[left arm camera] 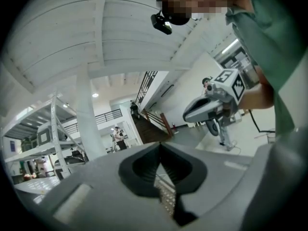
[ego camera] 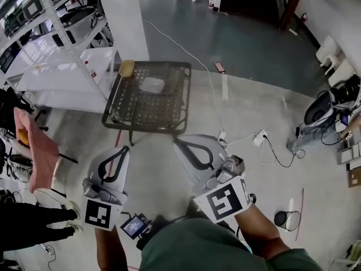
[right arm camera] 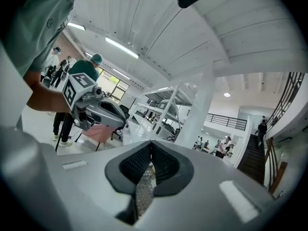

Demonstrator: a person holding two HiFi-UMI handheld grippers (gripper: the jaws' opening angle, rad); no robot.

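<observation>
Clear tray (ego camera: pixel 152 84), perhaps a lid, on mesh tabletop (ego camera: pixel 169 117) | left hand-held gripper (ego camera: pixel 122 151) and right hand-held gripper (ego camera: pixel 178 142) both closed, empty, near its front edge, not touching.

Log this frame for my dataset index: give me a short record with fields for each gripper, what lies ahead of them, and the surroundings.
left: left gripper, jaws together, nothing between them
right: right gripper, jaws together, nothing between them
nearest thing: black mesh table, ahead of both grippers, untouched
on the table: clear container near the middle; yellowish object at a far corner
surroundings: white shelving at left; power strip on the floor at right
</observation>
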